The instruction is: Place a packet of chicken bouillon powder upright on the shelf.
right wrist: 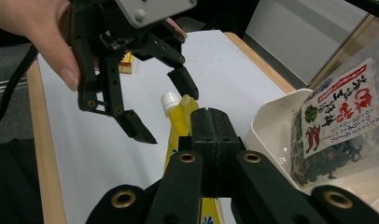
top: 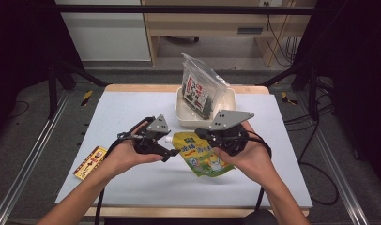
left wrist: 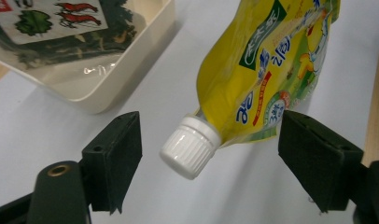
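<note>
Two grippers met over the middle of the white table (top: 132,183), each held in one of the person's hands. The right gripper (right wrist: 211,135) had its jaws pressed tightly together on the edge of a yellow drink pouch (top: 205,157), pinching the pouch just behind its neck; in the right gripper view the yellow film ran straight out from between the closed black pads. The pouch was lifted slightly off the table and tilted, with its white screw cap (left wrist: 190,147) pointing toward the left gripper (left wrist: 208,158).

That left gripper stood with its jaws apart, one on each side of the cap. The cap sat in the gap between them, closer to one pad than the other, and neither pad touched it. From the high view the left gripper (top: 166,149) was seen just beside the pouch's capped end.

Behind the pouch, near the far edge of the table, sat a cream tub (top: 228,101) with a clear bag of dried seaweed (top: 200,91) standing up in it. A small red-and-yellow packet (top: 90,162) lay flat near the table's left edge, well apart from both grippers.
</note>
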Demonstrator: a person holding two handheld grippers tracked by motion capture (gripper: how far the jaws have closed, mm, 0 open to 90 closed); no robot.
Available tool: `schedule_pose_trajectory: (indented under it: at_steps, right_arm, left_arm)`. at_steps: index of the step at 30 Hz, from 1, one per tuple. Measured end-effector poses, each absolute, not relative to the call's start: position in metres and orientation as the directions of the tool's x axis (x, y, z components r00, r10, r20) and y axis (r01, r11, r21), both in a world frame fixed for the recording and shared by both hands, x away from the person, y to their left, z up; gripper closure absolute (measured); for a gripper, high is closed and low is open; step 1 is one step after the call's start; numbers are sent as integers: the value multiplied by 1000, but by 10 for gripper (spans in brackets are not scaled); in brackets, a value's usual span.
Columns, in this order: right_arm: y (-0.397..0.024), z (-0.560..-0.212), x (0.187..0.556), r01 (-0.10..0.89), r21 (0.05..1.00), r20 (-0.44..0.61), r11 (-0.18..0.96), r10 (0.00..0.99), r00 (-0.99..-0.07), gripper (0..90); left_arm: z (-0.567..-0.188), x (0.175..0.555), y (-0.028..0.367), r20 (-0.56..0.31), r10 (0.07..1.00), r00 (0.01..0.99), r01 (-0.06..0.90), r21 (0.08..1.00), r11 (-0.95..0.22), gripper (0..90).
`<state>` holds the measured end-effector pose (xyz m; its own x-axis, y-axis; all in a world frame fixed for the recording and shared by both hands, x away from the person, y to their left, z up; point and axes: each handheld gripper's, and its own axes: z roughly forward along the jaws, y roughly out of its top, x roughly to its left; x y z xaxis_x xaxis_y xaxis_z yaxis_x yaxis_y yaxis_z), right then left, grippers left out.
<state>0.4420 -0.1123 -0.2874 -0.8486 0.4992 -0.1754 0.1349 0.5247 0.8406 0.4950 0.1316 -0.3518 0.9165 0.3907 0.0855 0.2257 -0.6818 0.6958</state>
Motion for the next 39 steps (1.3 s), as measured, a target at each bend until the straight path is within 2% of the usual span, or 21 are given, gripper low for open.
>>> schedule_pose_trajectory:
  at_steps: [6, 9, 15, 17, 31, 37, 39]
  right_arm:
    - [-113, -288, 441, 136, 839, -168, 527, 488, -856, 900]
    - [-115, -288, 441, 139, 838, -168, 528, 492, -854, 900]
    - [-122, -288, 441, 144, 824, -185, 548, 500, -846, 900]
    - [-125, -290, 442, 151, 818, -189, 555, 507, -841, 900]
    - [-130, -293, 447, 157, 820, -186, 551, 515, -837, 900]
    - [-128, -300, 450, 172, 793, -183, 585, 498, -847, 900]
    - [-128, -303, 452, 173, 777, -193, 606, 490, -850, 845]
  left_arm:
    - [-355, 502, 125, 61, 372, 926, 228, 695, -682, 300]
    - [-354, 505, 123, 45, 366, 929, 235, 693, -682, 389]
    - [-349, 505, 122, 42, 339, 940, 225, 669, -708, 647]
    - [-348, 503, 121, 38, 332, 943, 221, 673, -706, 680]
    - [-311, 496, 132, 145, 292, 945, 132, 648, -750, 699]
    - [-314, 494, 130, 169, 267, 949, 112, 611, -784, 699]
    - [-316, 493, 129, 171, 263, 949, 109, 605, -788, 700]
